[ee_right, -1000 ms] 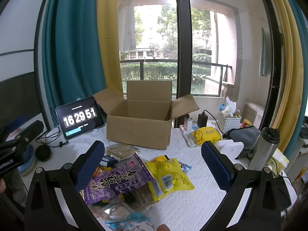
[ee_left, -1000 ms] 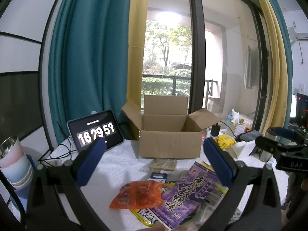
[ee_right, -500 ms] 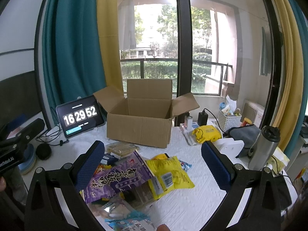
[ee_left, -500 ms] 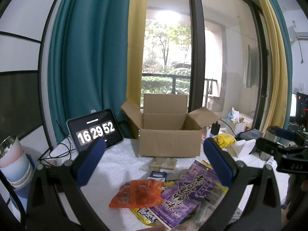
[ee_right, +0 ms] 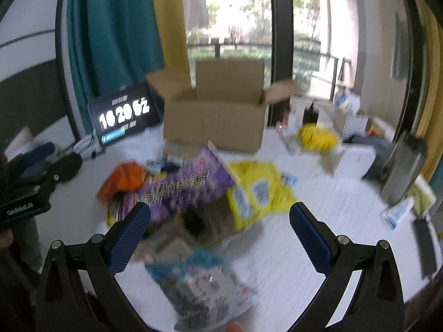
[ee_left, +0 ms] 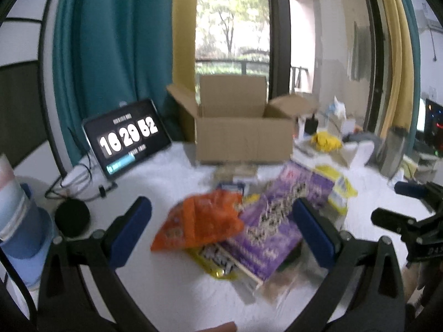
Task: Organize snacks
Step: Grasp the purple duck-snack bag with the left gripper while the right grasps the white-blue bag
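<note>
Snack heap, mid tabletop [ee_left: 171, 171]: orange bag [ee_left: 198, 221], purple bag [ee_left: 279, 215], yellow bag [ee_right: 257, 191], clear packet [ee_right: 210, 290] nearest. Cardboard box [ee_left: 243, 132] open behind. Left gripper [ee_left: 221, 232] and right gripper [ee_right: 218, 238]: both spread wide, holding nothing. Advice: pinch one top bag by its edge (frames blurred), lift clear before boxing.

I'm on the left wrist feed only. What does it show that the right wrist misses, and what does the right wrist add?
Only the left wrist shows the stacked cups at its left edge, a round black object near them and a lit monitor far right.

Only the right wrist shows the clear patterned bag nearest the camera and the steel flask clearly.

Both show the open cardboard box, clock tablet, orange bag, purple bag, yellow bag, and each gripper wide open, holding nothing.
</note>
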Demonstrator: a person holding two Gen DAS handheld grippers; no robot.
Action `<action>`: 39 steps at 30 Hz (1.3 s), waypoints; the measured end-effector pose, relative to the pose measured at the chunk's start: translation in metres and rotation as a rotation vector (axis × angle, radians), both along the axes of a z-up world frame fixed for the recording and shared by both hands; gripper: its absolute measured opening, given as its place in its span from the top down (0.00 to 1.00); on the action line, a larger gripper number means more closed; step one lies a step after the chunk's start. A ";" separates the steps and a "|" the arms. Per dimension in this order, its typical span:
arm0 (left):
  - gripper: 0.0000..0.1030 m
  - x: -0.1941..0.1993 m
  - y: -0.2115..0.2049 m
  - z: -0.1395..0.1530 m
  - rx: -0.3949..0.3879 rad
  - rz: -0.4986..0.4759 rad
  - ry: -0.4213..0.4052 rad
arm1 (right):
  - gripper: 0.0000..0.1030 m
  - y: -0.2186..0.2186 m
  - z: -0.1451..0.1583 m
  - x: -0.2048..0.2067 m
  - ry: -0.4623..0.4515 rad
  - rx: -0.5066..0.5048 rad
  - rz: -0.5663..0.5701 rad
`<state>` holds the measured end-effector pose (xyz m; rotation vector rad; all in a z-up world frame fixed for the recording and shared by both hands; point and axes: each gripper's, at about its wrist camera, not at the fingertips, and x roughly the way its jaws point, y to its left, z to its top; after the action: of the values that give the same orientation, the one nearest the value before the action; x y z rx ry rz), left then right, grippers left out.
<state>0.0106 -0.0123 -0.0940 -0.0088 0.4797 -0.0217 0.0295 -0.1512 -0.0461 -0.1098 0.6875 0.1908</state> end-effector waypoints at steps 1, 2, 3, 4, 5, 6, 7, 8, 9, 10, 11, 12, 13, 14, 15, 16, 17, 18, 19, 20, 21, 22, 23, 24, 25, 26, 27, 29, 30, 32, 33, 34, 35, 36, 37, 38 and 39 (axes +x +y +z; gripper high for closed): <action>0.00 0.001 -0.002 -0.005 0.007 -0.007 0.015 | 0.00 -0.001 -0.006 0.000 0.023 0.007 0.009; 0.00 0.003 -0.005 -0.010 0.014 -0.014 0.029 | 0.00 -0.001 -0.013 -0.001 0.046 0.011 0.020; 0.00 0.005 -0.007 -0.014 0.019 -0.021 0.041 | 0.00 -0.001 -0.020 -0.002 0.072 0.014 0.034; 0.00 0.007 -0.010 -0.017 0.023 -0.028 0.052 | 0.00 0.000 -0.026 -0.004 0.092 0.015 0.046; 0.00 0.009 -0.011 -0.020 0.027 -0.035 0.062 | 0.00 0.001 -0.032 -0.005 0.106 0.015 0.057; 0.00 0.011 -0.014 -0.023 0.032 -0.044 0.075 | 0.00 0.002 -0.038 -0.007 0.123 0.014 0.073; 0.00 0.013 -0.016 -0.027 0.038 -0.052 0.088 | 0.00 0.004 -0.043 -0.007 0.137 0.011 0.087; 0.00 0.014 -0.017 -0.029 0.042 -0.057 0.098 | 0.00 0.005 -0.049 -0.007 0.155 0.006 0.100; 0.00 0.016 -0.019 -0.032 0.047 -0.064 0.110 | 0.00 0.006 -0.056 -0.007 0.175 -0.002 0.110; 0.00 0.018 -0.022 -0.035 0.054 -0.072 0.120 | 0.00 0.007 -0.060 -0.007 0.189 -0.007 0.114; 0.00 0.020 -0.025 -0.037 0.063 -0.081 0.127 | 0.00 0.006 -0.067 -0.006 0.206 -0.015 0.114; 0.00 0.021 -0.027 -0.037 0.070 -0.087 0.133 | 0.00 0.006 -0.071 -0.006 0.212 -0.022 0.109; 0.00 0.022 -0.029 -0.037 0.076 -0.096 0.136 | 0.00 0.004 -0.075 -0.006 0.218 -0.027 0.106; 0.00 0.025 -0.034 -0.037 0.086 -0.110 0.138 | 0.00 0.002 -0.080 -0.005 0.228 -0.034 0.104; 0.00 0.026 -0.036 -0.036 0.094 -0.120 0.138 | 0.00 -0.001 -0.085 -0.003 0.239 -0.036 0.101; 0.00 0.028 -0.040 -0.035 0.108 -0.129 0.136 | 0.00 -0.005 -0.089 -0.002 0.248 -0.033 0.093; 0.00 0.031 -0.043 -0.035 0.118 -0.138 0.135 | 0.03 -0.008 -0.091 0.000 0.254 -0.028 0.087; 0.00 0.035 -0.048 -0.034 0.130 -0.150 0.134 | 0.11 -0.015 -0.093 0.002 0.264 -0.003 0.084; 0.00 0.039 -0.052 -0.033 0.143 -0.162 0.135 | 0.16 -0.024 -0.094 0.005 0.269 0.031 0.071; 0.00 0.044 -0.057 -0.032 0.157 -0.175 0.132 | 0.16 -0.030 -0.094 0.007 0.270 0.049 0.058; 0.00 0.049 -0.061 -0.031 0.171 -0.190 0.129 | 0.18 -0.038 -0.093 0.009 0.269 0.075 0.046; 0.00 0.054 -0.064 -0.030 0.180 -0.203 0.133 | 0.19 -0.043 -0.092 0.010 0.267 0.088 0.050; 0.00 0.063 -0.070 -0.030 0.185 -0.230 0.147 | 0.20 -0.049 -0.090 0.011 0.254 0.100 0.055; 0.00 0.069 -0.073 -0.031 0.179 -0.253 0.163 | 0.21 -0.052 -0.089 0.010 0.249 0.105 0.056; 0.00 0.076 -0.077 -0.032 0.172 -0.279 0.183 | 0.21 -0.057 -0.088 0.012 0.243 0.111 0.053; 0.00 0.085 -0.081 -0.034 0.172 -0.309 0.210 | 0.21 -0.059 -0.088 0.013 0.240 0.115 0.049; 0.00 0.091 -0.085 -0.036 0.178 -0.328 0.228 | 0.21 -0.064 -0.087 0.015 0.235 0.124 0.041; 0.00 0.105 -0.093 -0.041 0.205 -0.355 0.262 | 0.21 -0.074 -0.086 0.020 0.231 0.135 0.024; 0.00 0.110 -0.095 -0.044 0.215 -0.361 0.277 | 0.21 -0.077 -0.087 0.022 0.229 0.138 0.017; 0.00 0.125 -0.100 -0.052 0.232 -0.367 0.325 | 0.21 -0.083 -0.086 0.027 0.228 0.145 0.007; 0.00 0.130 -0.100 -0.054 0.229 -0.367 0.341 | 0.21 -0.088 -0.085 0.031 0.227 0.149 -0.002; 0.00 0.138 -0.100 -0.058 0.218 -0.365 0.369 | 0.21 -0.091 -0.085 0.034 0.226 0.151 -0.008; 0.00 0.144 -0.099 -0.061 0.205 -0.364 0.391 | 0.21 -0.092 -0.085 0.034 0.225 0.152 -0.010; 0.00 0.147 -0.098 -0.064 0.193 -0.364 0.409 | 0.21 -0.094 -0.084 0.037 0.224 0.152 -0.010; 0.00 0.151 -0.097 -0.068 0.180 -0.365 0.430 | 0.21 -0.096 -0.084 0.039 0.222 0.150 -0.010; 0.00 0.157 -0.096 -0.073 0.161 -0.368 0.459 | 0.21 -0.098 -0.083 0.043 0.217 0.152 -0.010; 0.00 0.159 -0.095 -0.075 0.151 -0.368 0.468 | 0.21 -0.099 -0.082 0.046 0.215 0.153 -0.009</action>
<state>0.1701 -0.1071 -0.1693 0.2274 0.9454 -0.3503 0.0750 -0.2499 -0.1282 0.0619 0.8843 0.2481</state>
